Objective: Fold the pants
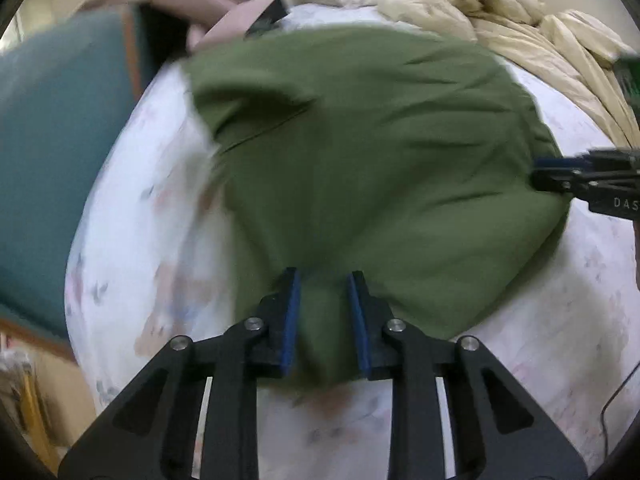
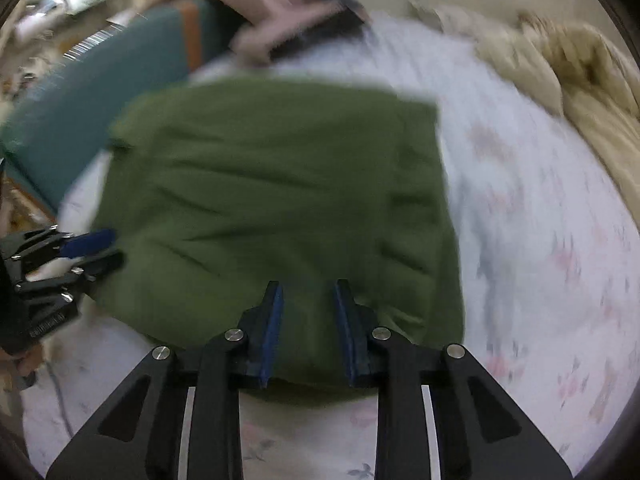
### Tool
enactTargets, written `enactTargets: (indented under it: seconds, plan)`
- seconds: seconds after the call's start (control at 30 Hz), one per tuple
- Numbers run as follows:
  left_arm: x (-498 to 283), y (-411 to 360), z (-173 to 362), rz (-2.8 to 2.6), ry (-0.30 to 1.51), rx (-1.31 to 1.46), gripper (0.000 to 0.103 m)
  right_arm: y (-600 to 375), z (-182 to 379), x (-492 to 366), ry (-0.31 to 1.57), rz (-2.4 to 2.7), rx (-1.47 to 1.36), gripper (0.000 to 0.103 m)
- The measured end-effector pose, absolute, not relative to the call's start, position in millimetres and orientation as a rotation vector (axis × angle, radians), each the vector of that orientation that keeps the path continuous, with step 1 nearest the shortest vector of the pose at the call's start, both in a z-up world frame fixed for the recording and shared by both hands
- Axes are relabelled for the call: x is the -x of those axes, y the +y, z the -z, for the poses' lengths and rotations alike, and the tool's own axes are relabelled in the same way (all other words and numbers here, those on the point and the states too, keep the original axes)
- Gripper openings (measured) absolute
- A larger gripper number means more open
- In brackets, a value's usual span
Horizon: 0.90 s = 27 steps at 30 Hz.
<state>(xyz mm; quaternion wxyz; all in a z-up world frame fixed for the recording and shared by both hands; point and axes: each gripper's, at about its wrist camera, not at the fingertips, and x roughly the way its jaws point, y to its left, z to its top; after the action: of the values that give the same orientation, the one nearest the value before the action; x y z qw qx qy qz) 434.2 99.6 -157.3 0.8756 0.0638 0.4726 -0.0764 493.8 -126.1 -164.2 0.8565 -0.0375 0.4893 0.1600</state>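
Olive-green folded pants on a white floral bedsheet, a gripper at each near corner.

Left wrist view: crumpled beige quilt (image 1: 520,12) along the bed's far edge, teal cushion (image 1: 52,128) at left. The olive-green pants (image 1: 380,152) lie mid-sheet (image 1: 132,240); the left gripper (image 1: 323,280) stands narrowly parted astride their near hem.

Right wrist view: the right gripper (image 2: 308,286), likewise narrow, straddles the pants' near edge; whether either one's pads pinch cloth is unclear.

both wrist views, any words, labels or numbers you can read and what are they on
"DAS", cut off by the frame edge: on the black body of the right hand-held gripper, in the left wrist view.
White lettering on the black body of the left hand-held gripper, in the right wrist view: too blurred to read.
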Motion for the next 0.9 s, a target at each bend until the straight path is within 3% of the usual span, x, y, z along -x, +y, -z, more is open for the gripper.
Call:
enactTargets:
  seconds: [0.17, 0.33, 0.5, 0.53, 0.6, 0.9]
  plan:
    - [-413.3, 126.9, 141.2, 0.086, 0.992, -0.138, 0.022, -169.8, 162.4, -469.6, 1.054, -0.244, 0.048, 0.028]
    - [-370.5, 139.4, 98.0, 0.020, 0.951, -0.004, 0.022, -187.3, 106.4, -412.4, 0.963, -0.297, -0.044, 0.028]
    - [-300.2, 122.9, 54.9, -0.056, 0.855, 0.058, 0.051, -169.7, 47.7, -334.6, 0.863, -0.360, -0.066, 0.031]
    - [-286.3, 116.7, 49.1, -0.048, 0.843, 0.063, 0.052, -164.8, 36.9, -315.9, 0.839, -0.367, -0.055, 0.033]
    - [-252.9, 104.3, 33.8, -0.029, 0.816, 0.051, 0.052, -155.7, 20.0, -284.0, 0.799, -0.374, -0.032, 0.065]
    - [-136.4, 80.2, -36.7, 0.022, 0.677, 0.076, 0.052, -145.0, -26.6, -153.5, 0.664, -0.356, -0.025, 0.067]
